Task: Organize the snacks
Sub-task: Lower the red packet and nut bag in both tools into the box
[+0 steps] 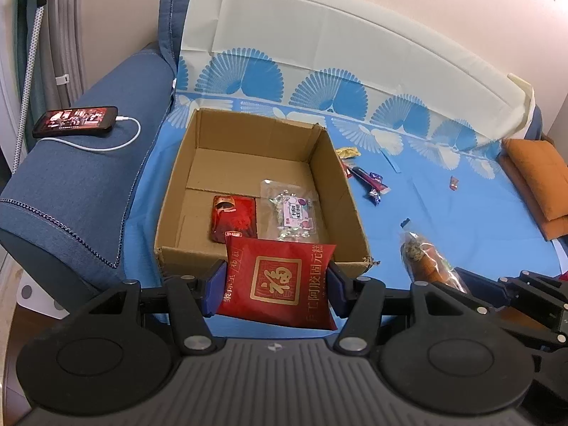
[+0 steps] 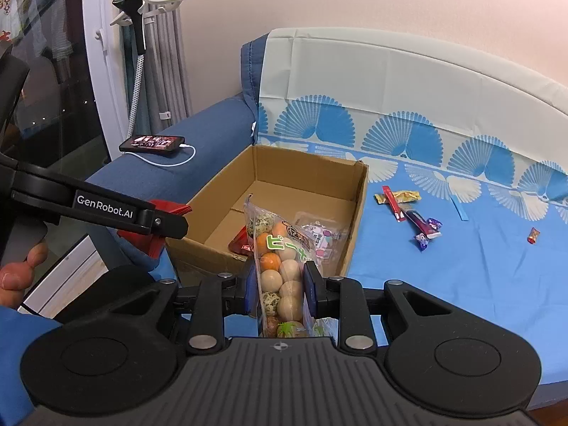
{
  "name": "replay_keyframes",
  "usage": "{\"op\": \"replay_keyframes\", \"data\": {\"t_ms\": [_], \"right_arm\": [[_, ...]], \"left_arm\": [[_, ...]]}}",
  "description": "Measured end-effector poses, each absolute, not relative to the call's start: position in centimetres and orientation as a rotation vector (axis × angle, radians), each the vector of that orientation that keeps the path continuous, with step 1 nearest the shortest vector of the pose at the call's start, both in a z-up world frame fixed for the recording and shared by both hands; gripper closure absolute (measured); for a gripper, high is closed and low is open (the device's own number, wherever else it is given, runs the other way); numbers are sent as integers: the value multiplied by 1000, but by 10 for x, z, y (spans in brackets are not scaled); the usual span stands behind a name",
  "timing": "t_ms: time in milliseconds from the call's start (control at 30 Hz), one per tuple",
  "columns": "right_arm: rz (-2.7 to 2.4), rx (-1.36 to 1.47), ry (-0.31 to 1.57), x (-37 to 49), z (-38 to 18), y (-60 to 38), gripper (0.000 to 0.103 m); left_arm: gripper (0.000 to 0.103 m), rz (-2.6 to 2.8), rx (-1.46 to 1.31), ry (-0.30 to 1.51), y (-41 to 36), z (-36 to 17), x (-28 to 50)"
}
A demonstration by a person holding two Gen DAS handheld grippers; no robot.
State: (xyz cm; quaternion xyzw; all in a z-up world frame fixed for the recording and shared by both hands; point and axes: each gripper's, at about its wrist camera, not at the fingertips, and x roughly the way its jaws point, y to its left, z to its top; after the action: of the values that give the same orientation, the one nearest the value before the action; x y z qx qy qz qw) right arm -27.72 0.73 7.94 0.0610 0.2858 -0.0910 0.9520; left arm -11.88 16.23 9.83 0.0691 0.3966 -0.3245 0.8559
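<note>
An open cardboard box [image 1: 340, 181] [image 2: 358, 209] stands on the blue sheet. Inside lie a red packet [image 1: 234, 218] and a clear candy bag [image 1: 293, 213]. My left gripper [image 1: 277, 284] is shut on a red pouch with gold characters [image 1: 280, 280], held just before the box's near wall; in the right wrist view it shows at the left [image 2: 159, 234]. My right gripper [image 2: 280, 293] is shut on a clear bag of round orange and beige snacks [image 2: 280, 277], at the box's near right corner. That bag also shows in the left wrist view [image 1: 426, 262].
Loose snacks lie right of the box: a yellow packet [image 2: 404, 197], red stick [image 2: 392, 204], purple wrappers [image 2: 426, 229] and a small red candy [image 2: 533, 235]. A charging phone [image 1: 76, 120] rests on the blue sofa arm. Orange cushions [image 1: 543, 181] sit far right.
</note>
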Motion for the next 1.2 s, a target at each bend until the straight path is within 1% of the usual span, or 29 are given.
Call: {"op": "replay_keyframes", "data": {"t_ms": [700, 1200], "right_arm": [[-173, 125, 607, -270, 77, 6, 74], [-199, 134, 628, -253, 73, -1, 75]], "left_arm": [[40, -665, 157, 867, 156, 90, -110], [40, -655, 150, 888, 151, 84, -88]]}}
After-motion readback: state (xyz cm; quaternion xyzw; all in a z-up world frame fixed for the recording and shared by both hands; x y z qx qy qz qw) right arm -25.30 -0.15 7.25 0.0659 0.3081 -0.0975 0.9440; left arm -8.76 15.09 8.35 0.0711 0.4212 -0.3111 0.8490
